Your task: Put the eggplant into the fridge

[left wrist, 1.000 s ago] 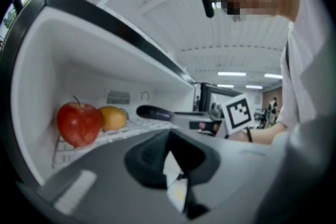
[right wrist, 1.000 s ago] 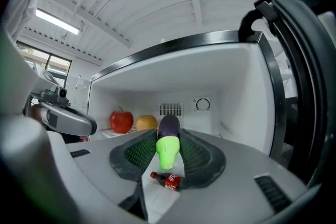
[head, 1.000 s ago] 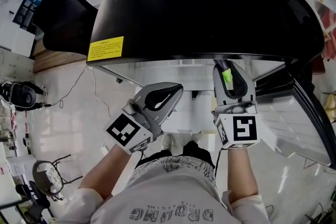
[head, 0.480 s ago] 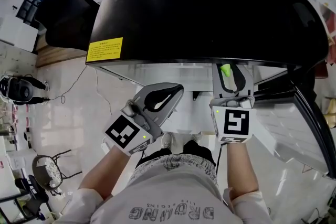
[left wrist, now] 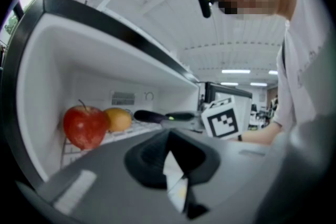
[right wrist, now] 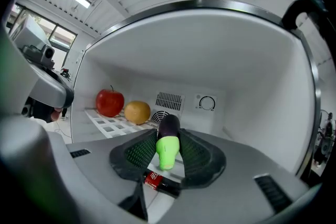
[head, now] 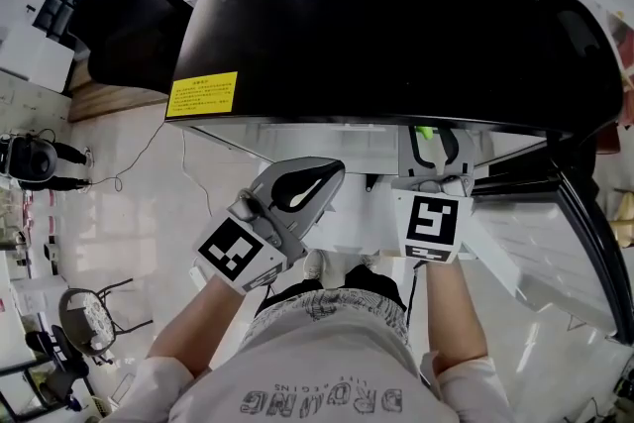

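Note:
The eggplant [right wrist: 169, 126], dark purple with a bright green stem end, lies lengthwise between the jaws of my right gripper [right wrist: 168, 136], which is shut on it. That gripper reaches into the open black fridge [head: 376, 15], over its white wire shelf [right wrist: 107, 124]. In the head view only the green tip of the eggplant [head: 424, 132] shows under the fridge top, ahead of the right gripper [head: 433, 152]. My left gripper [head: 332, 169] hangs just outside the fridge opening, shut and empty. In the left gripper view the eggplant [left wrist: 149, 116] pokes in from the right.
A red apple [right wrist: 109, 103] and a yellow-orange fruit [right wrist: 137, 111] sit at the shelf's back left. The back wall carries a vent [right wrist: 169, 100] and a dial [right wrist: 207, 103]. The fridge door [head: 584, 213] stands open at the right. A black chair [head: 119, 25] is at the left.
My right gripper has pushed further into the fridge with the eggplant and rolled a little; less of the green stem shows under the fridge top. The left gripper has stayed put.

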Available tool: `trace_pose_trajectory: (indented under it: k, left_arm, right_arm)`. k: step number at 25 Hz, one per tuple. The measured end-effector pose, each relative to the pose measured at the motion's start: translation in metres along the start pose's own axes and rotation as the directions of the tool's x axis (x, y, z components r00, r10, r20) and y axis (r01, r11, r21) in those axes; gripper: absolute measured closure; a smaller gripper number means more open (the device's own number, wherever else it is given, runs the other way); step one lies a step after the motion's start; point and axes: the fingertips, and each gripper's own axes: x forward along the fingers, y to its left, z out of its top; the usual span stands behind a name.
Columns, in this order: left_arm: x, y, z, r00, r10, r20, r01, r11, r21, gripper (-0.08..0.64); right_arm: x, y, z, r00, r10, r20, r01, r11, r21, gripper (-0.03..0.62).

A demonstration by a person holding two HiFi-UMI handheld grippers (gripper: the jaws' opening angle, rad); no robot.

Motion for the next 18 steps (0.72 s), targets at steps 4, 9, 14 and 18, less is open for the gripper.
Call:
trace_pose_trajectory:
  k: [4, 9, 14, 18]
  left_arm:
    - [-0.003, 0.003, 0.001, 1.0, 0.002, 0.003, -0.002, 1.0, -0.001, 0.552]
    - [-0.005, 0.006, 0.002, 1.0, 0.005, 0.011, -0.005, 1.0, -0.005, 0.552]
    - [-0.006, 0.008, 0.002, 1.0, 0.01, 0.018, -0.009, 1.0, -0.011, 0.552]
    - [-0.007, 0.011, 0.003, 1.0, 0.014, 0.026, -0.014, 1.0, -0.017, 0.552]
  right_arm:
    - [0.004, 0.002, 0.001, 1.0, -0.014, -0.009, 0.014, 0.999, -0.037, 0.463]
    - [0.01, 0.004, -0.001, 0.999, -0.017, -0.035, 0.014, 0.997, -0.072, 0.463]
    - [0.016, 0.003, -0.004, 0.997, -0.006, -0.072, 0.001, 0.998, -0.069, 0.462]
    - [0.02, -0.001, -0.007, 0.994, -0.018, -0.106, 0.01, 0.998, -0.067, 0.462]
